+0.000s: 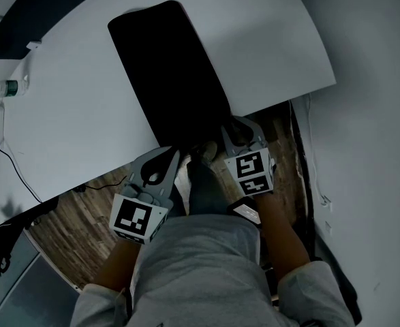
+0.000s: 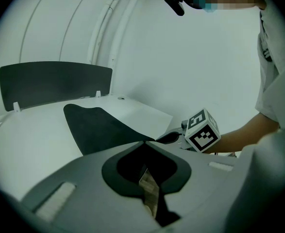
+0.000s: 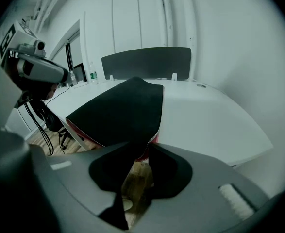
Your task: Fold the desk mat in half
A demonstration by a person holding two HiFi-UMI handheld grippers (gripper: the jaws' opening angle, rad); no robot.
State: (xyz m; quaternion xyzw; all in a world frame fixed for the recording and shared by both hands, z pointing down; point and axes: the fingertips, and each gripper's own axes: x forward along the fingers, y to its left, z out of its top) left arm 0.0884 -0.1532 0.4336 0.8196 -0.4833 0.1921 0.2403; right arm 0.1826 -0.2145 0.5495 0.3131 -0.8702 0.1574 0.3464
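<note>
A black desk mat [image 1: 172,73] lies lengthwise on the white table [image 1: 70,114], its near end at the table's front edge. In the right gripper view the desk mat [image 3: 123,110] shows a red edge under its near side. My left gripper [image 1: 174,154] sits at the mat's near left corner, and in the left gripper view that gripper [image 2: 143,143] has its tips pinched together on the corner of the mat [image 2: 98,127]. My right gripper [image 1: 239,125] is at the near right corner. In its own view that gripper [image 3: 144,147] holds its jaws apart, the corner lying loosely between them.
A dark divider panel [image 1: 36,5] stands along the table's far edge. A clear bottle [image 1: 5,87] and a black cable [image 1: 12,162] lie at the table's left end. Wooden floor [image 1: 70,216] shows below the front edge. A white wall [image 1: 370,114] runs along the right.
</note>
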